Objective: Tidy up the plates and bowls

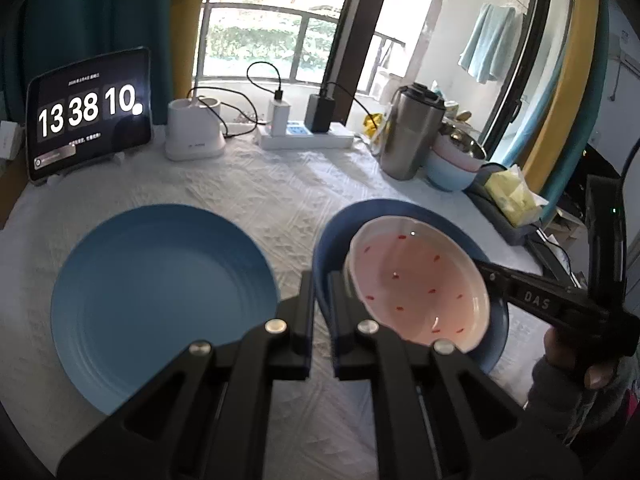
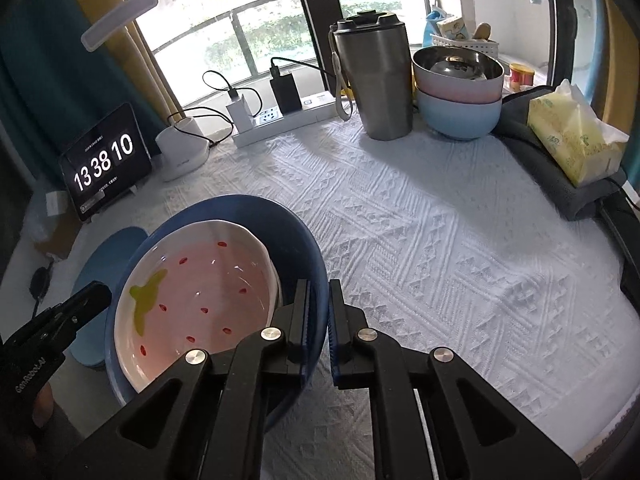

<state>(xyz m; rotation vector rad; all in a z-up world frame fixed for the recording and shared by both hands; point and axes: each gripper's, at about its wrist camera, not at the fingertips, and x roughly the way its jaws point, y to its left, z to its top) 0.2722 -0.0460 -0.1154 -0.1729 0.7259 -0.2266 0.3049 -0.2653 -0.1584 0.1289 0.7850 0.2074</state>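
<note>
**Both tools on the blue bowl's rim**

Your left tool [image 1: 320, 304] and right tool [image 2: 319, 312] are each clamped on opposite sides of the rim of the deep dark-blue bowl [image 2: 296, 236], which carries the pink strawberry-patterned ceramic bowl [image 2: 200, 280] tilted inside it. The flat light-blue ridged plate [image 1: 160, 300] lies just beside it on the white-clothed tabletop [image 2: 440, 240]. Keep both grips level so the pink bowl doesn't slide. The tablet clock [image 1: 90, 112] reads "13 38 10"; the right tool's arm reads "DAS".
</note>
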